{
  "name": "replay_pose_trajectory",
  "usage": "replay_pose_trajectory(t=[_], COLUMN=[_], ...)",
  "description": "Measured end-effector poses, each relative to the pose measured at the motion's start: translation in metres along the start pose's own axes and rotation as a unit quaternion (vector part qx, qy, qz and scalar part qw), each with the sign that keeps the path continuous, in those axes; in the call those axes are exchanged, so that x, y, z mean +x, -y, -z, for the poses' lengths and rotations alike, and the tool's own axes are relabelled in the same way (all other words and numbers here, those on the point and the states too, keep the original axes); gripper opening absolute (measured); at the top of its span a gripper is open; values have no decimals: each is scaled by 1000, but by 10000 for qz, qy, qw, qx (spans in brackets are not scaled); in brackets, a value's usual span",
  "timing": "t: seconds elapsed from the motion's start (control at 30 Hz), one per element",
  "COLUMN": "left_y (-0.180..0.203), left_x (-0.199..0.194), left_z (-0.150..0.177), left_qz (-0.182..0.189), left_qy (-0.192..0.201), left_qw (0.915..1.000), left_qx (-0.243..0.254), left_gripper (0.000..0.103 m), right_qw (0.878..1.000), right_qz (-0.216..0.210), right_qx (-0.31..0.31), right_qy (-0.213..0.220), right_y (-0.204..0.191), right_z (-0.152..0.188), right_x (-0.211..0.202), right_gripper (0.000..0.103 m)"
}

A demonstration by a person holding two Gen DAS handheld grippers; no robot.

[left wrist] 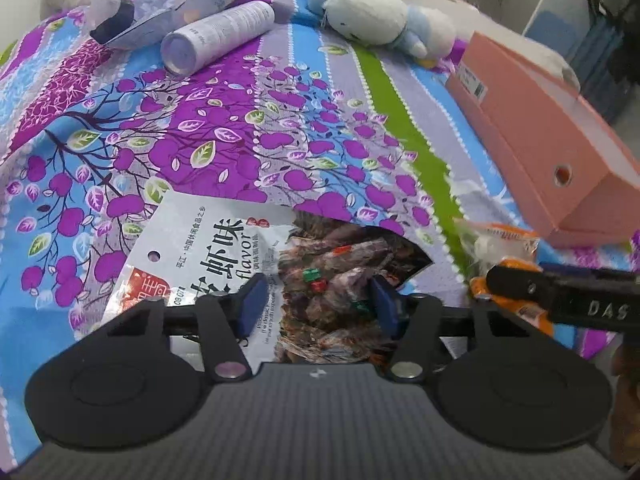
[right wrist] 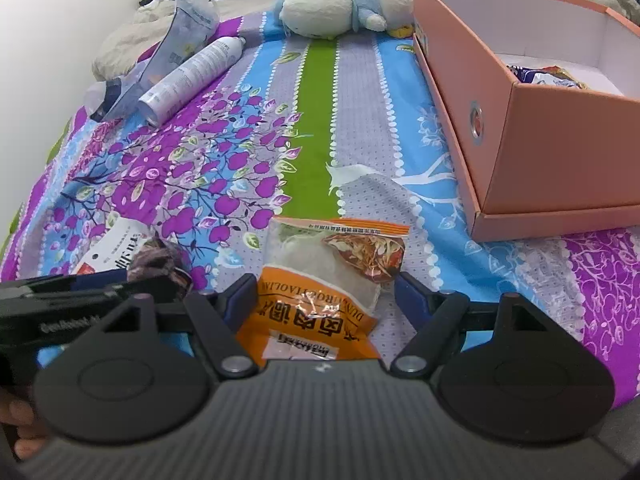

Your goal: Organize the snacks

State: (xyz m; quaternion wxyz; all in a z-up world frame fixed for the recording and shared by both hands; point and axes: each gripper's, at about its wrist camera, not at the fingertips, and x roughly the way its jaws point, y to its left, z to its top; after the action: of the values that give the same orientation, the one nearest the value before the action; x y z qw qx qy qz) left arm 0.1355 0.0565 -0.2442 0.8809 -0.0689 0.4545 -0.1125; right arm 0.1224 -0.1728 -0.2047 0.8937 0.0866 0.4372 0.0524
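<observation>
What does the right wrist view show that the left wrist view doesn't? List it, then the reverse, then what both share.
Only the right wrist view: the inside of the pink box, with snack packets lying in it, and the whole orange packet between the right claw fingers.

Only the left wrist view: the full front of the white packet, with the left claw over it.

Both: the plush toy, the white bottle, the floral cloth, the box's outside.
</observation>
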Motion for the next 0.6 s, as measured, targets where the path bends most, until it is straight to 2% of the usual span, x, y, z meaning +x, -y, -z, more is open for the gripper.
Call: replay_pose_trajectory(t=[0.03, 0.17, 0.2, 0.23, 0.27, 0.33, 0.4, 0.43, 0.6], left_y=[0, 2, 2, 3, 3, 5, 6, 6, 8], left_x=[-2, -8, -10, -12, -14, -17, -21, -23, -35], left_z=[-1, -3, -4, -5, -6, -8, -10, -10, -14], left_qz=[33, 20, 17, 21, 21, 0, 20, 43, 155], left_qy=[-3, 5, 11, 28, 55, 98, 149, 172, 332], left_qw=[10000, 9997, 9996, 9995, 9994, 9993, 9990, 9987, 9969], left_qx=[-74, -245, -279, -302, -327, -352, -425, -479, -690], left_gripper=[49, 44, 43, 42, 42, 39, 38, 37, 35], right_qw=[10000, 10000, 10000, 10000, 10000, 10000, 9999, 9999, 9999], right_qz=[-3, -10, -23, -30, -33, -29, -34, -74, -82], right_qx=[-10, -65, -60, -44, -18, -57, -148, -146, -114], right_qy=[-3, 30, 50, 25, 17, 57, 57, 36, -14], right_y=[0, 0, 0, 1, 1, 1, 1, 1, 1], right_z=[0, -1, -2, -4, -5, -7, -7, -7, -4], right_x=[-1, -9, -11, -13, -15, -18, -19, -18, -18], right_gripper=[77, 77, 68, 54, 56, 54, 43, 41, 39])
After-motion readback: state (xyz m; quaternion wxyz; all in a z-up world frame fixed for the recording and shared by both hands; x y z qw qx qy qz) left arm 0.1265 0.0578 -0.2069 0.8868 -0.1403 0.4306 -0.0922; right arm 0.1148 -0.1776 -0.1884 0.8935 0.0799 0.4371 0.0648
